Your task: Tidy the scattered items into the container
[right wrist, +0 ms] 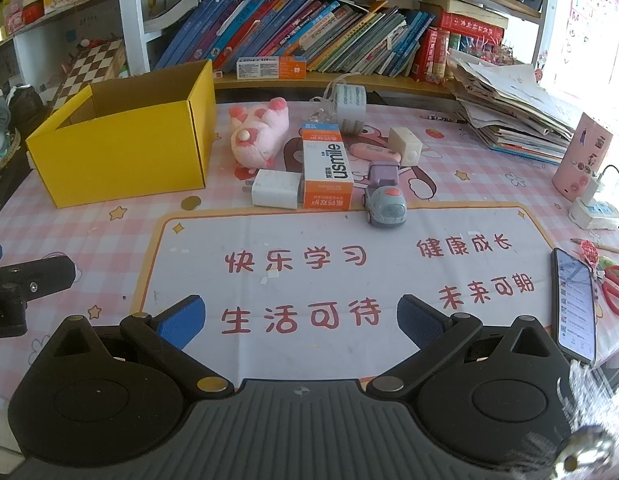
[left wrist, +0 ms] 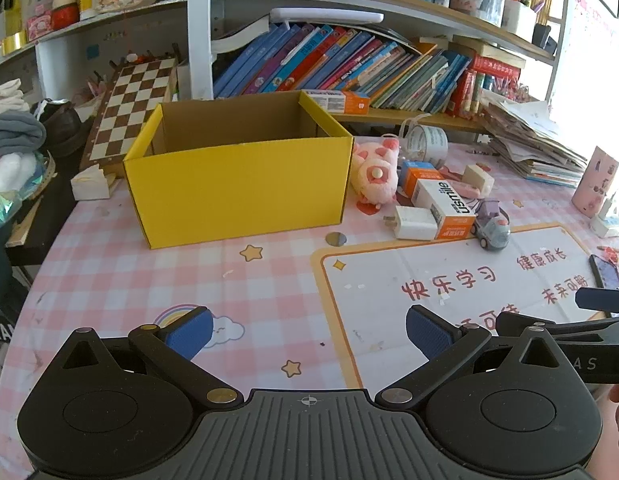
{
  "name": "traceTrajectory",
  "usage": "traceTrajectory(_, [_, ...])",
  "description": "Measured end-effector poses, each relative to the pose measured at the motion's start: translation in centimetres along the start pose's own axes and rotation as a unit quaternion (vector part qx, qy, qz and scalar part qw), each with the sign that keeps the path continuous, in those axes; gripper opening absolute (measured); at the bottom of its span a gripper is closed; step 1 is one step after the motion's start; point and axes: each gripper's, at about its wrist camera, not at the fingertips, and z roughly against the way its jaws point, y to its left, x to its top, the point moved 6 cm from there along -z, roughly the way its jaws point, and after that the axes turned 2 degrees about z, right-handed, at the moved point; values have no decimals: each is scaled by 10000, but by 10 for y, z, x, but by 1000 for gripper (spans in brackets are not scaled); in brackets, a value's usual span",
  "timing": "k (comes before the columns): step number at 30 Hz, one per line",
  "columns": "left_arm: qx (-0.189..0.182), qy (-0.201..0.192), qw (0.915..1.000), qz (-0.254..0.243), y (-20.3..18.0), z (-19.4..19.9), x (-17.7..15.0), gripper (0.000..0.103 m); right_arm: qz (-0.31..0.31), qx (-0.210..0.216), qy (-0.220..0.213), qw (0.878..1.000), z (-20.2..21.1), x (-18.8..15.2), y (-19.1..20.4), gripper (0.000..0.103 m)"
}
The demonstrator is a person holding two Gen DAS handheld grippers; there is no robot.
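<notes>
Pink checked tablecloth under a crowded bookshelf, with a printed white panel at the near edge.

Largest item: open yellow cardboard box, upright at far left of the cloth, apparently empty as far as its visible inside shows. Scattered items clustered just right of it. Pink plush toy lying closest to the box wall. White-and-orange toothpaste carton lying flat, touching a white charger block on its left. Roll of tape standing behind the carton. Small grey-and-purple toy car just right of the carton, a cream block and a pink pen-like piece behind it. Round coin-like disc flat on the cloth near the box corner.

Left gripper low over the near cloth, jaws spread wide, nothing between the blue pads. Right gripper likewise spread wide and empty, over the printed panel, well short of the cluster.

Risks, as judgement only:
- Carton and charger touching: likely to drag one while pinching the other.
- Toy car on wheels: likely to roll away from a one-sided nudge.
- Plush soft and bulky: possible snag on the box rim on the way in.
- Light box: liable to slide if bumped.
- Disc flat and thin: hard to pinch, likely to skid.
- Phone and red scissors at far right: easy to knock with a wide sweep.
</notes>
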Motion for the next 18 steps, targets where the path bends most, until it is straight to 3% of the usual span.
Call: traceTrajectory(18, [-121, 80, 9999, -23, -5, -2, -1, 103, 0, 78, -32, 10000, 4, -2, 0, 103])
